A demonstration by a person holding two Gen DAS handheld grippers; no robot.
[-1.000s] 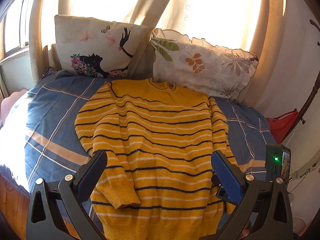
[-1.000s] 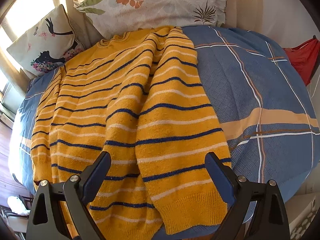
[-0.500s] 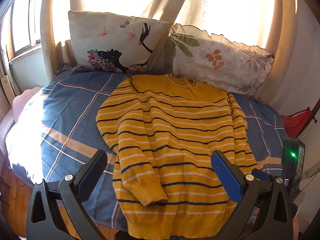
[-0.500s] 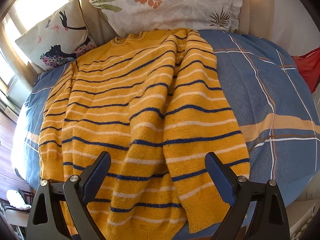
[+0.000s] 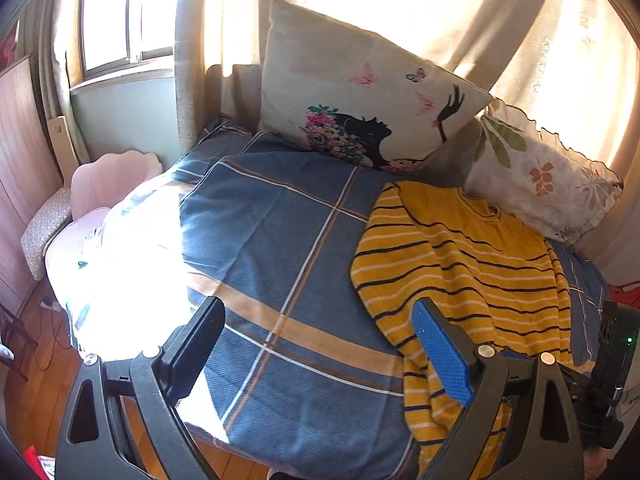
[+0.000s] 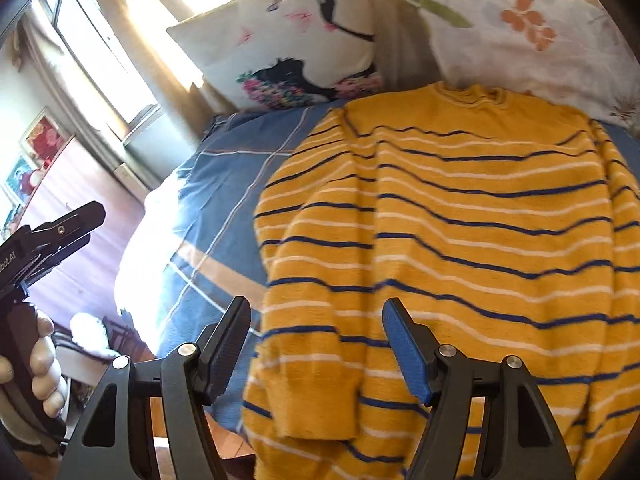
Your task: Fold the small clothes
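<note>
Folding has reached the stage where both sleeves already lie over the body of the striped sweater [image 6: 460,216], so you now have the hem end left to bring up toward the collar. Your right gripper [image 6: 316,344] hangs just above the left sleeve cuff, jaws wide apart and holding nothing. Your left gripper [image 5: 316,348] is off to the side over the plaid bedspread [image 5: 280,232], also fully open and empty. For the next move, I think you need both grippers low at the hem corners, which hang over the bed edge, and to pinch there. The sweater is thick yellow knit with navy and white stripes, lying flat on the bed, collar near the leaf pillow [image 5: 540,176].
</note>
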